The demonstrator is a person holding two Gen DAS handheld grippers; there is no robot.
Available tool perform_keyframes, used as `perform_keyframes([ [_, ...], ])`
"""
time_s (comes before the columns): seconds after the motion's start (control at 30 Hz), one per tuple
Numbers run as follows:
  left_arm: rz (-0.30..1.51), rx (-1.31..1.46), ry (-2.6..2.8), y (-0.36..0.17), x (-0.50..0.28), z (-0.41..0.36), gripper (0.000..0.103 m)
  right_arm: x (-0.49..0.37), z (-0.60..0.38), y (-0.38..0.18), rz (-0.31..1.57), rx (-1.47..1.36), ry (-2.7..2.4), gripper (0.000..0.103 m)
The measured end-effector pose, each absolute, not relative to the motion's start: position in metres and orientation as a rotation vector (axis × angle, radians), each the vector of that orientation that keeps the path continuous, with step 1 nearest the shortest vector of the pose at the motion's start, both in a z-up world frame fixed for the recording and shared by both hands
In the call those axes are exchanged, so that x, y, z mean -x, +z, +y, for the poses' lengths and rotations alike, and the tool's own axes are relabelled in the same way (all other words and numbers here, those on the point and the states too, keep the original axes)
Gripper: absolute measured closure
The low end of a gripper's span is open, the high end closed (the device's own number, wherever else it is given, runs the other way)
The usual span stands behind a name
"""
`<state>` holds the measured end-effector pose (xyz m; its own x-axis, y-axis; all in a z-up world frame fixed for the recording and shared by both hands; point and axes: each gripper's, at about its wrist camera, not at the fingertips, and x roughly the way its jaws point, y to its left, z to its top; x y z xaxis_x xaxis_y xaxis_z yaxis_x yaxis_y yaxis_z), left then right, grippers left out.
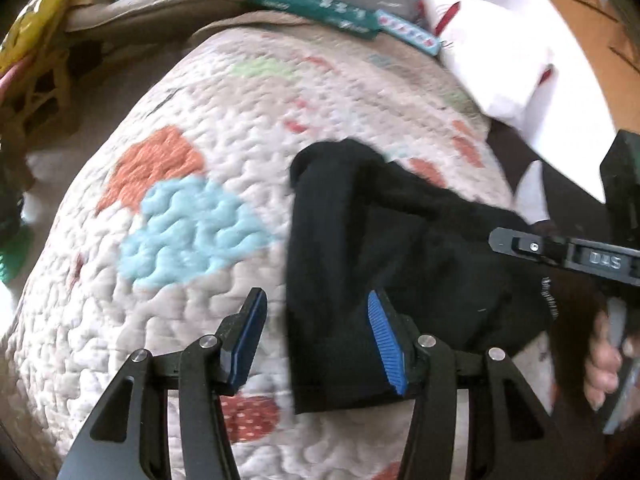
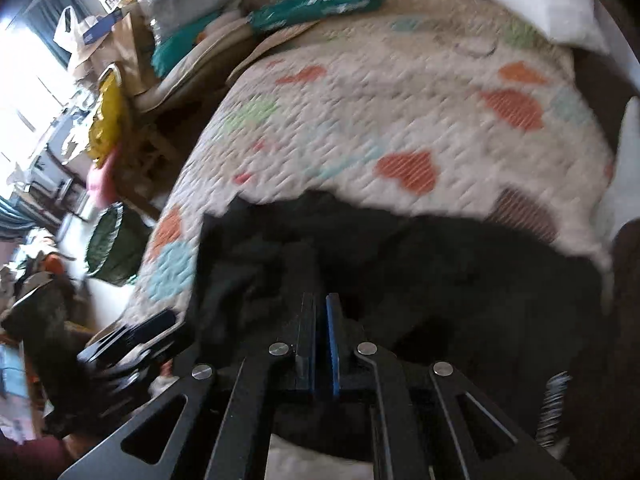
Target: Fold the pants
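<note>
A: Where are the pants (image 1: 384, 264)?

B: One black pair, crumpled on the near right of a quilt (image 1: 224, 168) dotted with coloured hearts. A folded leg points to the far side.

A: How would they handle?

B: Probably soft, light and floppy, so they sag and bunch when lifted. Best taken at a hem or waistband edge, pinching both layers.

A: And the tools?

B: Two. The left gripper (image 1: 316, 340) is about half open, one blue pad over the quilt, one over the pants' left edge, holding nothing. The right gripper (image 2: 320, 320) has its pads almost together above the dark cloth; blur hides whether fabric is pinched between them.

A: Anything else?

B: One white pillow (image 1: 496, 60) at the far right.
</note>
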<state>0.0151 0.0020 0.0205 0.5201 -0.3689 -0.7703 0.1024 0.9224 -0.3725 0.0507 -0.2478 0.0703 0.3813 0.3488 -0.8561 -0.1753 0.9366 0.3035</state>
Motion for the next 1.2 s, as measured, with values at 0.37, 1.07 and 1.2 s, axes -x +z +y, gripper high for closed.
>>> perform_keyframes([
  [0.37, 0.92, 0.005, -0.308, 0.014, -0.004, -0.049, 0.063, -0.13, -0.088, 0.079, 1.195, 0.379, 0.655, 0.094],
  [1.07, 0.79, -0.226, -0.233, 0.025, 0.009, -0.09, 0.087, -0.187, -0.121, 0.038, 1.422, 0.224, 0.451, 0.099],
  [1.2, 0.824, -0.192, -0.244, 0.025, 0.007, -0.086, 0.09, -0.205, -0.183, 0.036, 1.386, -0.058, 0.273, 0.1],
])
